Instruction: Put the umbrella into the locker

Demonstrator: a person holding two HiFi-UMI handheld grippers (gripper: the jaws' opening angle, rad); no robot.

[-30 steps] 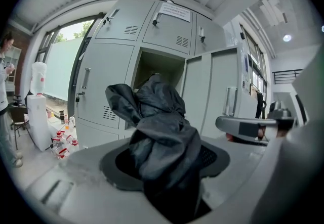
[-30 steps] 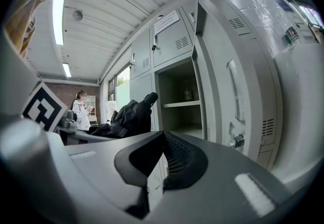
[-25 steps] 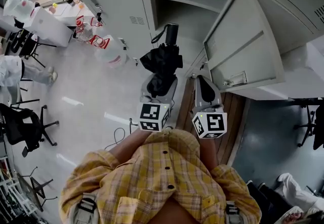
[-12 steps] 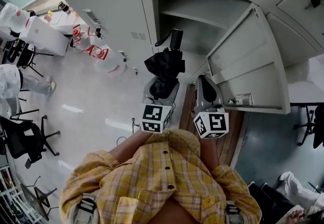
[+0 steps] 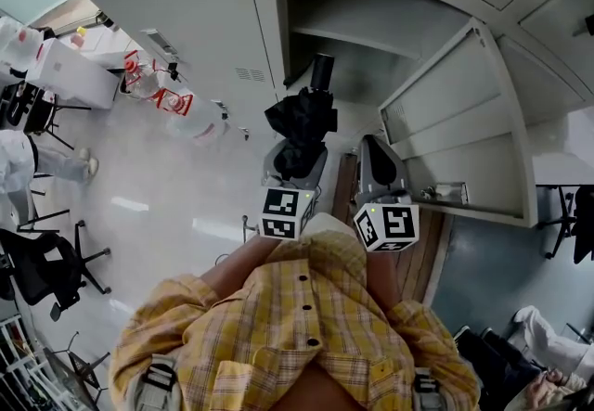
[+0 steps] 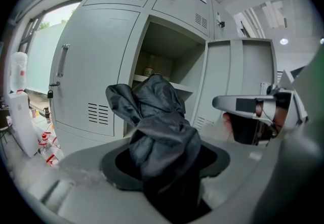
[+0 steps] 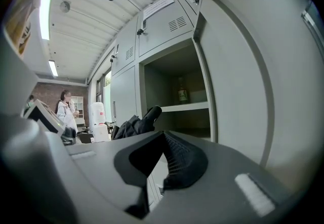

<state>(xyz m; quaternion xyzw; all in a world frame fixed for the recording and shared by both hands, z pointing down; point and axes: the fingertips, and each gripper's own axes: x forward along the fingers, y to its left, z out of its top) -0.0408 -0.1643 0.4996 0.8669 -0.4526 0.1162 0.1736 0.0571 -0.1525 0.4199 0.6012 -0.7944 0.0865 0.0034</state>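
Observation:
A black folded umbrella [image 5: 300, 124] stands up out of my left gripper [image 5: 299, 157], which is shut on its bunched fabric; the handle [image 5: 322, 71] points at the locker. In the left gripper view the umbrella [image 6: 159, 122] fills the space between the pads, just in front of the open locker compartment [image 6: 167, 61]. My right gripper [image 5: 371, 147] is beside it on the right, shut with nothing in it, its tips [image 7: 162, 136] meeting. The umbrella [image 7: 134, 123] shows to its left. The locker door [image 5: 459, 122] stands swung open to the right.
A shelf [image 5: 345, 32] crosses the open compartment, with a small bottle [image 7: 182, 91] on it. Closed locker doors [image 5: 190, 24] flank it on the left. Water jugs [image 5: 181, 105] stand on the floor at the left, office chairs [image 5: 42, 261] further left. A person [image 7: 65, 109] stands far off.
Both grippers have moved together toward the open locker. The umbrella stays clamped in the left gripper, its handle now closer to the opening. The right gripper is still shut.

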